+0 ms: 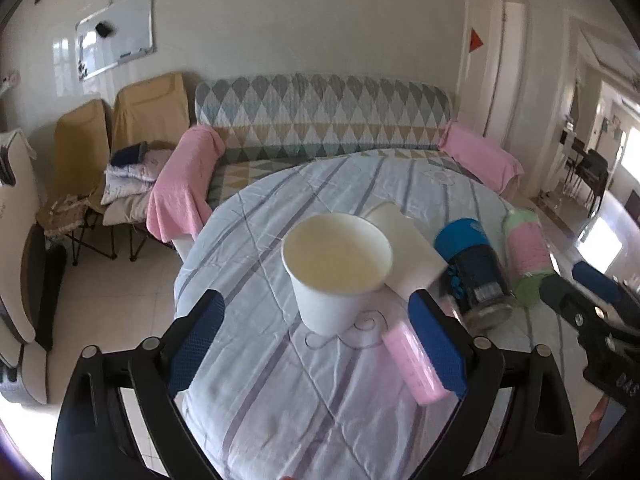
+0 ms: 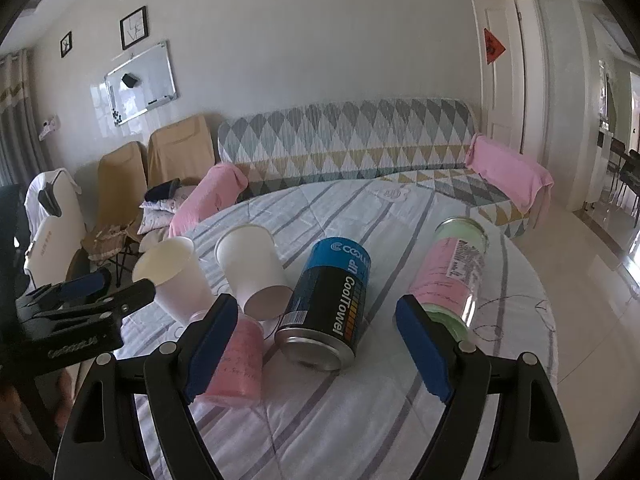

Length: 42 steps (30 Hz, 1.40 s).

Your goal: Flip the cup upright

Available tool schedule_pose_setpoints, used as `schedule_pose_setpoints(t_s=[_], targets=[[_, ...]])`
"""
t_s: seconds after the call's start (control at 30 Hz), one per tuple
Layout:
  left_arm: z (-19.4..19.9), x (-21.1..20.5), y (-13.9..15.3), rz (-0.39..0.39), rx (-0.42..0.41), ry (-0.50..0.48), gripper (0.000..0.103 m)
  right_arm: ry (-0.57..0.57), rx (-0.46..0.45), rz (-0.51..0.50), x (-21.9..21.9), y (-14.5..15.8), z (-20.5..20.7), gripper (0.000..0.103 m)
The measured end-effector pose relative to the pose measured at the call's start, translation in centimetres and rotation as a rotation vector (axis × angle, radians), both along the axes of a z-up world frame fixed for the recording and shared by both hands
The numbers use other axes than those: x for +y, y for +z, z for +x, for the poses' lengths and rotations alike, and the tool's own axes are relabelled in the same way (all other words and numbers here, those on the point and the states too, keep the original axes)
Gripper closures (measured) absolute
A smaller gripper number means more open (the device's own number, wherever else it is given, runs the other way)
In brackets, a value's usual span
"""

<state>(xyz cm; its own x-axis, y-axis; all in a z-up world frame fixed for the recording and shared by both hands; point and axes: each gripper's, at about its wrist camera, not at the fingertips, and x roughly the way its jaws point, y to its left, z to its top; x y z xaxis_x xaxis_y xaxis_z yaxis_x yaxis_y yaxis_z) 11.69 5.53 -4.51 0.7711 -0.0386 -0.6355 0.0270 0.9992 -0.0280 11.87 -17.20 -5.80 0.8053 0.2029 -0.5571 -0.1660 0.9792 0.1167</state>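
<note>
A white paper cup (image 1: 334, 276) stands upright, mouth up, on the striped tablecloth (image 1: 304, 400); it also shows in the right wrist view (image 2: 176, 276). A second white paper cup (image 1: 408, 252) lies on its side behind it, seen too in the right wrist view (image 2: 256, 272). My left gripper (image 1: 316, 344) is open, its fingers on either side of the upright cup and just short of it, not touching. My right gripper (image 2: 316, 340) is open and empty, in front of the blue can.
A blue-black CoolTowel can (image 2: 328, 308), a pink and green jar (image 2: 452, 276) and a small pink tube (image 2: 240, 356) lie on their sides on the round table. A patterned sofa (image 2: 352, 144) and folding chairs (image 2: 176, 152) stand behind it.
</note>
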Motion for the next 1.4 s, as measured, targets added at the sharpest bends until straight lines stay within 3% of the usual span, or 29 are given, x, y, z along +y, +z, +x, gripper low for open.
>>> schedule_pose_setpoints(t_s=[0.5, 0.77, 1.0, 1.17, 1.4], targets=[[-9.7, -3.6, 4.2, 0.067, -0.152, -0.064, 0.0, -0.052, -0.104, -0.03, -1.1, 3.1, -7.5, 0.02], [-13.2, -4.2, 5.3, 0.037, -0.198, 0.005, 0.0, -0.056, -0.153, -0.07, -1.3, 4.2, -10.2, 0.02], [-14.6, -4.5, 5.9, -0.02, -0.24, 0.063, 0.0, -0.025, -0.174, -0.104, -1.8, 3.9, -11.3, 0.02], [-14.4, -5.3, 5.7, -0.038, -0.206, 0.033, 0.0, -0.028, -0.179, -0.095, -2.7, 3.8, -11.6, 0.02], [-14.3, -7.7, 5.5, 0.01, -0.199, 0.012, 0.0, -0.038, -0.174, -0.069, -4.3, 3.7, -11.5, 0.02]])
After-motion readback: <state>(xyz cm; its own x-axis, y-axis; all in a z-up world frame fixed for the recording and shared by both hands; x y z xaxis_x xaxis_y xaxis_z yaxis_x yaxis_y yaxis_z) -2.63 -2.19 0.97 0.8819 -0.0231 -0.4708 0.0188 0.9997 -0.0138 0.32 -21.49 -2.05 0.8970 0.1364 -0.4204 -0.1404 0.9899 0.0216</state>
